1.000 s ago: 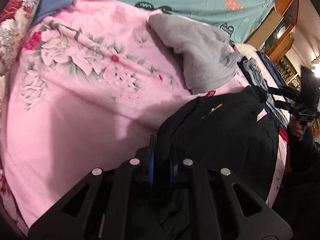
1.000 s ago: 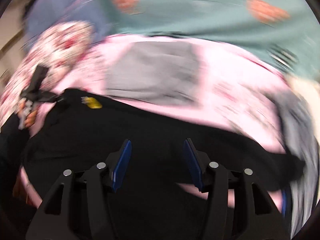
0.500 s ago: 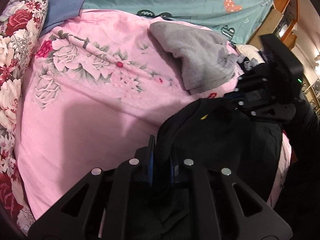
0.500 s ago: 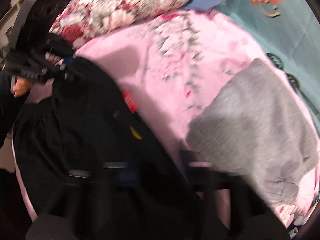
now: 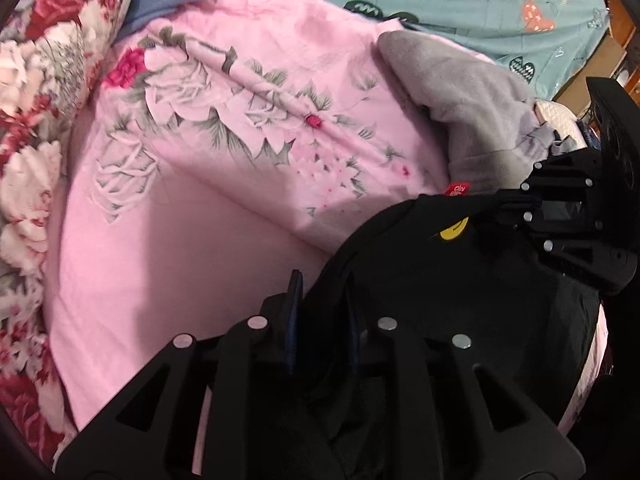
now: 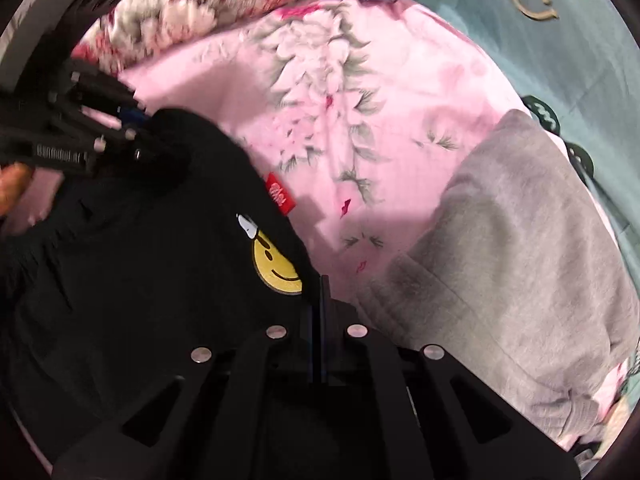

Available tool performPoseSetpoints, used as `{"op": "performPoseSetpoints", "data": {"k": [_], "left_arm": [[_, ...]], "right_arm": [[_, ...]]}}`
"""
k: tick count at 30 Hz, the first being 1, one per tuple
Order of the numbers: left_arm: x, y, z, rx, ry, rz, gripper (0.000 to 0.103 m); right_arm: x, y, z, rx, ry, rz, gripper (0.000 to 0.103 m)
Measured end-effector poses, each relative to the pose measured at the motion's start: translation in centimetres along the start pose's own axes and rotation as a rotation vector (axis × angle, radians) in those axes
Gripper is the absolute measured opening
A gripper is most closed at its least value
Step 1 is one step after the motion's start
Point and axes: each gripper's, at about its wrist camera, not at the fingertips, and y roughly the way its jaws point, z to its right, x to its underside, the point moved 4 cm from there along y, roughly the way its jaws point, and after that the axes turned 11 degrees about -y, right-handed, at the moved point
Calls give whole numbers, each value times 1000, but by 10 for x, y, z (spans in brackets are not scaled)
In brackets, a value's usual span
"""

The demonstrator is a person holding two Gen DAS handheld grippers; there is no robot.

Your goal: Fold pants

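Black pants spread on the pink floral sheet, just beside one folded grey garment. Only in the right wrist view: one yellow smiley patch in full and one red tag; right gripper closed flat at the pants' edge, cloth between the pads not discernible. Only in the left wrist view: left gripper, jaws just opening slightly, black fold between them.

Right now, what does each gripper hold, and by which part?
Black pants. Left gripper, jaws just opening, has a bunched corner between them; right gripper pinches the edge beside the yellow smiley patch.
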Motion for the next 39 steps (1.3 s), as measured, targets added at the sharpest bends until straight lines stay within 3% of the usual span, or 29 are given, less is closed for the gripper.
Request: {"op": "performPoseSetpoints", "data": {"k": [4,9,15,21,28,32,33,34,35,36,38,39], "left_arm": [[15,-44,15,19,49,67,20],[61,-98,37,41,120,121,12],[164,-132,56,37,170,147,7],[223,-128,42,24,126,104,7],[249,-108,32,9,91,75,8],[254,-112,24,64,17,64,19],[257,-116,23,75,1,71,27],[259,-121,23,83,-8,81,38],[262,-132,24,94,-16,113,59],[265,-142,25,108,-20,143,67],[269,-159,26,105,-32,201,85],[271,-172,26,113,-51,245,86]], "right_arm": [[0,-35,-2,-31,25,72,2],[14,-96,-33,-95,38,170,2],[56,-134,-111,-198,8,193,2],[97,-120,-196,-329,-1,127,2],[110,-76,-237,-348,-4,28,3],[111,-69,-244,-332,-18,40,7],[110,-70,-248,-330,-32,44,11],[110,-71,-250,-327,-39,41,25],[110,-73,-254,-338,-48,38,32],[110,-76,-260,-343,-64,32,40],[109,-85,-268,-319,-108,38,42],[107,-93,-273,-310,-136,53,42]]}}
